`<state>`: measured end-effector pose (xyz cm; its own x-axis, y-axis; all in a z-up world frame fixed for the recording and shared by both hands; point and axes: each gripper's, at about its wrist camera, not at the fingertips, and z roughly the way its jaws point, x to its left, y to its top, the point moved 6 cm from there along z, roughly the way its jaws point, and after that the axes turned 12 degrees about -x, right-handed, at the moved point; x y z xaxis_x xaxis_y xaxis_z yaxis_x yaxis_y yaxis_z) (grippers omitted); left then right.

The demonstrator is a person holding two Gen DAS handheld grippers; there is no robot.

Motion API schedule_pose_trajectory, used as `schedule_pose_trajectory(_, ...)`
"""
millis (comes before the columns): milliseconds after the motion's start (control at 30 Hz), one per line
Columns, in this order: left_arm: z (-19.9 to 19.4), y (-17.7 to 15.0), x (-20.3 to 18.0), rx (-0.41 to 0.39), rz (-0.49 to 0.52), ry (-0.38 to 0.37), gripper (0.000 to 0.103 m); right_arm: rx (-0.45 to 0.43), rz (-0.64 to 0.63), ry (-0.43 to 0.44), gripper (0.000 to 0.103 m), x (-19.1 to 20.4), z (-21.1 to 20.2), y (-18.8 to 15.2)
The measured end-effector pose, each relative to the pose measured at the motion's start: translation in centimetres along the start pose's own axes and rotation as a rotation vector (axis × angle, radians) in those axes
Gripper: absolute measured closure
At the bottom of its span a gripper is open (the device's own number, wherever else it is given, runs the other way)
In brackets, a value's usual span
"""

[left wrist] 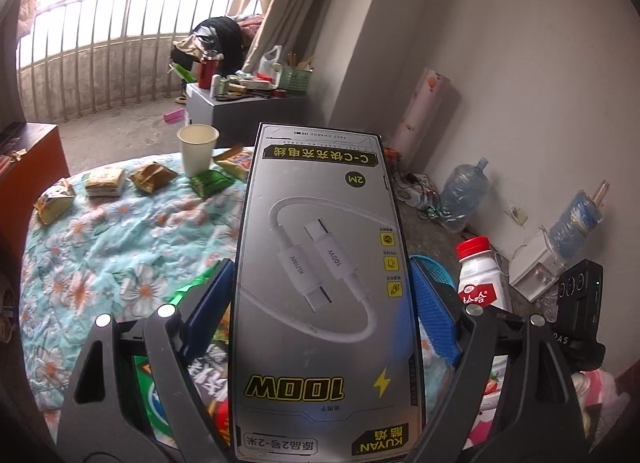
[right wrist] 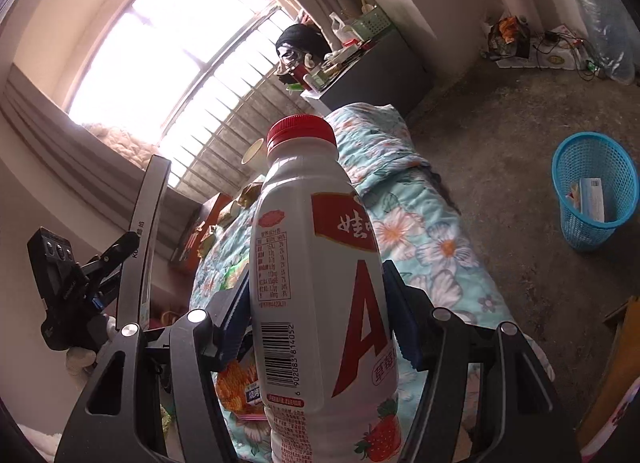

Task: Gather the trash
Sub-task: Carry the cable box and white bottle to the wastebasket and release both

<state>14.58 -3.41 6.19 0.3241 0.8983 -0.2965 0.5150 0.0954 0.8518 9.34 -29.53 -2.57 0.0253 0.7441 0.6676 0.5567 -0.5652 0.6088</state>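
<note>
My left gripper (left wrist: 320,295) is shut on a grey charging-cable box (left wrist: 320,271), held upright above the flowered bedspread (left wrist: 112,247). My right gripper (right wrist: 316,303) is shut on a white milk bottle (right wrist: 312,263) with a red cap; the bottle also shows in the left wrist view (left wrist: 478,275). A blue trash basket (right wrist: 592,191) stands on the floor to the right, with a carton inside. A paper cup (left wrist: 197,149) and several snack wrappers (left wrist: 152,177) lie at the far end of the bed. More wrappers (left wrist: 192,363) lie under the left gripper.
A grey cabinet (left wrist: 248,111) cluttered with a red flask and small items stands beyond the bed. Large water bottles (left wrist: 464,191) and tangled cables sit by the wall. A brown cabinet (left wrist: 28,167) is at the left. The balcony railing (left wrist: 100,35) is behind.
</note>
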Motion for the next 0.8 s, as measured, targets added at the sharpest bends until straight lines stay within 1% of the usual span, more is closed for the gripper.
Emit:
schedule_pose_trajectory(100,3.1,-0.1,-3.5,0.049,0.026,-0.071,0.022,-0.057,0.054,-0.042,0.043,-3.5,-1.5,1.8)
schedule_pose_trajectory(200,7.3,-0.1,-7.2,0.117,0.072,-0.133,0.022,-0.120,0.116,-0.094,0.043,-7.4,-3.0,3.7)
schedule_pose_trajectory(300,12.5,-0.6,-11.5,0.213,0.118,-0.186,0.022,-0.174,0.189,-0.137,0.043,-11.5,-4.3,5.5)
schedule_pose_trajectory(367,15.9,-1.4,-14.7,0.275,0.148,-0.237,0.022,-0.204,0.245,-0.172,0.043,-14.5,-4.8,6.5)
schedule_pose_trajectory(433,19.6,-2.6,-17.8,0.346,0.180,-0.267,0.022,-0.226,0.305,-0.202,0.043,-17.8,-5.0,7.4)
schedule_pose_trajectory(500,23.4,-4.3,-20.5,0.427,0.216,-0.305,0.022,-0.231,0.367,-0.222,0.043,-20.8,-4.6,8.0)
schedule_pose_trajectory(600,29.2,-7.5,-24.2,0.544,0.243,-0.326,0.022,-0.217,0.465,-0.247,0.042,-25.5,-3.4,8.6)
schedule_pose_trajectory(733,35.6,-11.7,-27.5,0.658,0.263,-0.330,0.022,-0.159,0.573,-0.249,0.042,-30.7,-0.9,9.1)
schedule_pose_trajectory(800,38.6,-13.5,-28.7,0.709,0.255,-0.319,0.022,-0.127,0.628,-0.278,0.042,-33.5,0.5,9.5)
